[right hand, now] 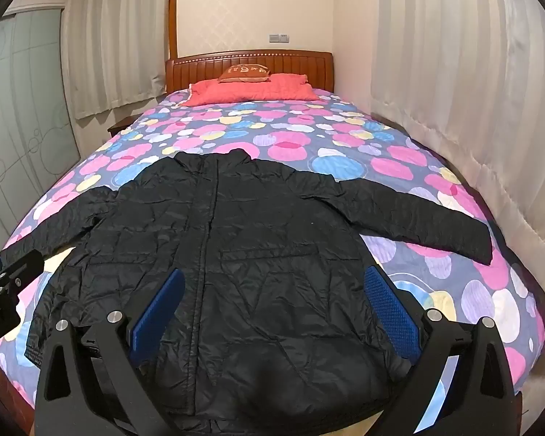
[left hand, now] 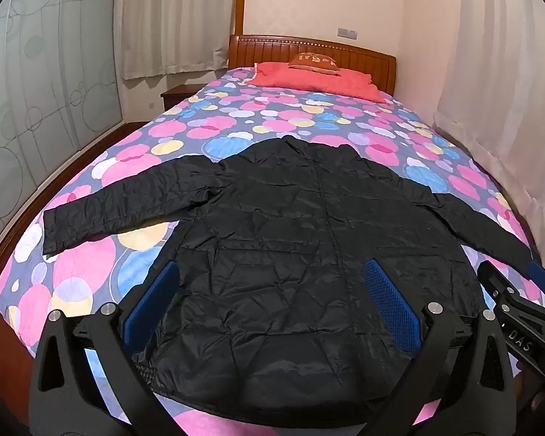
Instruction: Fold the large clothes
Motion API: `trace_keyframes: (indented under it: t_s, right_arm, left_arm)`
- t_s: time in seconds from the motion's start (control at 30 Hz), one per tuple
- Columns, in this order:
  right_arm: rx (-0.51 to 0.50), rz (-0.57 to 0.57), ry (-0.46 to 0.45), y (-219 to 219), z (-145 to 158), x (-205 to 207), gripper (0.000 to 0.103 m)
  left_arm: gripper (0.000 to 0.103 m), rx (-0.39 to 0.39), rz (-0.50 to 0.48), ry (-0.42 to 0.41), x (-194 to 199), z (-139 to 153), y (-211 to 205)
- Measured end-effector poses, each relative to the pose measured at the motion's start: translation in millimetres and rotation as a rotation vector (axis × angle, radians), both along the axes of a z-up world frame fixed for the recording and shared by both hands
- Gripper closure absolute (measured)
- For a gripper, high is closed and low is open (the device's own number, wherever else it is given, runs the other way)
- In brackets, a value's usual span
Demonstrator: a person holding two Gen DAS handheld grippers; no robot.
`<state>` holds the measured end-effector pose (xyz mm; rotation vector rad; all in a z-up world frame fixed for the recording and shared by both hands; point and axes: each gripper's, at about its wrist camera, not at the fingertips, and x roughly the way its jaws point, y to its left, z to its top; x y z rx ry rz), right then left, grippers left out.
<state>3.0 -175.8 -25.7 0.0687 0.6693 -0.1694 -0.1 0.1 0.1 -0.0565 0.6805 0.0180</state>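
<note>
A black quilted jacket [left hand: 290,239] lies flat on the bed, front up, collar toward the headboard, both sleeves spread out to the sides. My left gripper [left hand: 272,272] hovers open above its lower half, blue pads wide apart with nothing between them. The right gripper [left hand: 519,290] shows at the right edge of the left wrist view, near the right sleeve's cuff. In the right wrist view the jacket [right hand: 243,247] fills the middle, and my right gripper [right hand: 274,279] hangs open over its hem area. The left gripper [right hand: 3,276] peeks in at the left edge.
The bed [left hand: 279,120] has a spotted pink, blue and purple cover, with a red pillow [left hand: 316,78] and small cushion [left hand: 316,61] by the wooden headboard [left hand: 272,47]. White curtains [right hand: 454,91] run along the right side. A glass wardrobe door [left hand: 43,101] stands left.
</note>
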Motion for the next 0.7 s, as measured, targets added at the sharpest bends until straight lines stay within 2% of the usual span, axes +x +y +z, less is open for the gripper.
trace_keyframes:
  t_s: [0.7]
  right_arm:
    - [-0.003, 0.001, 0.001, 2.1, 0.4, -1.5, 0.005]
  left_arm:
    - [0.002, 0.002, 0.000, 0.002, -0.2, 0.1, -0.2]
